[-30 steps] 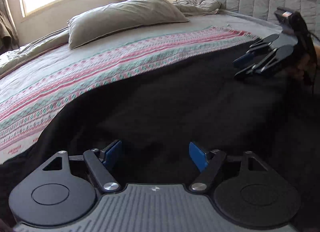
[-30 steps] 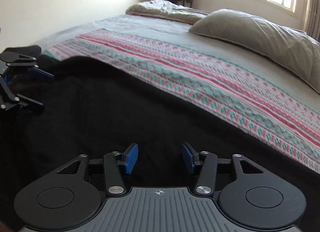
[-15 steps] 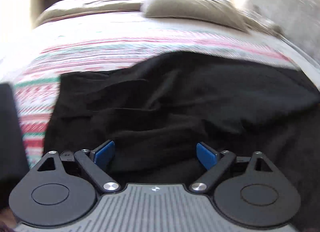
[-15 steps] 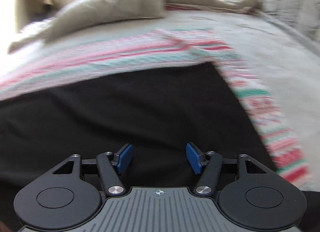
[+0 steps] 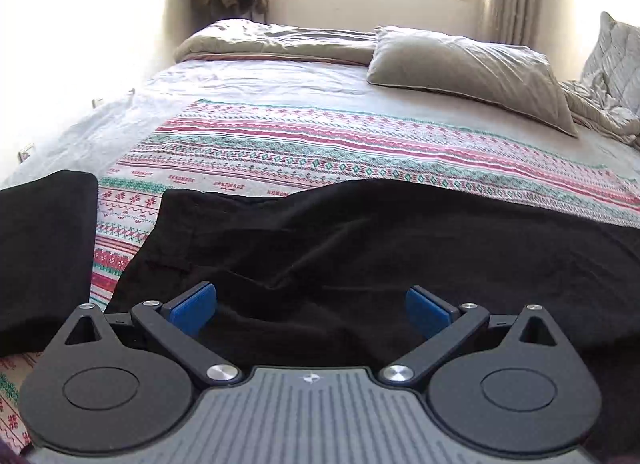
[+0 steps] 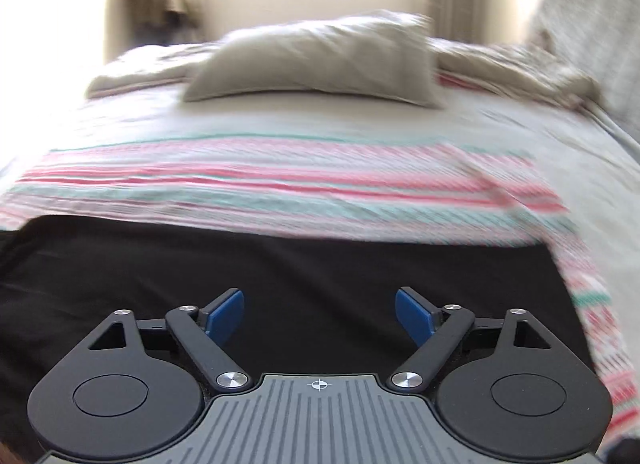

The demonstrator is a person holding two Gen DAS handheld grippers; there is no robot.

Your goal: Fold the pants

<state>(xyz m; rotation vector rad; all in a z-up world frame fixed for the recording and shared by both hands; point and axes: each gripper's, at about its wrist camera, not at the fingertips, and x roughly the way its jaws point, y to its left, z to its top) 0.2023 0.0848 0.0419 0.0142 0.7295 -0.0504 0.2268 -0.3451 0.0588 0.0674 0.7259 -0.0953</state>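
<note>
Across the whole left wrist frame stretches a bed [image 5: 280, 80], with a striped patterned blanket [image 5: 320, 152] over its middle. Black pants [image 5: 400, 240] lie rumpled on that blanket at lower centre, a second black cloth [image 5: 44, 248] at lower left. A grey pillow [image 5: 468, 68] sits upper right. Both the left hand-held gripper [image 5: 312, 308] and the right hand-held gripper [image 6: 319, 314] are spreading wider, nothing pinched between their blue pads.

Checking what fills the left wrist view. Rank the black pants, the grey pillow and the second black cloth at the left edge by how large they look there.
1. black pants, largest, though nearest the camera.
2. grey pillow, clearly smaller, but farther off, so its true size is unsure.
3. second black cloth, about like the pillow and cut off by the frame; I would not rank those two firmly.
</note>
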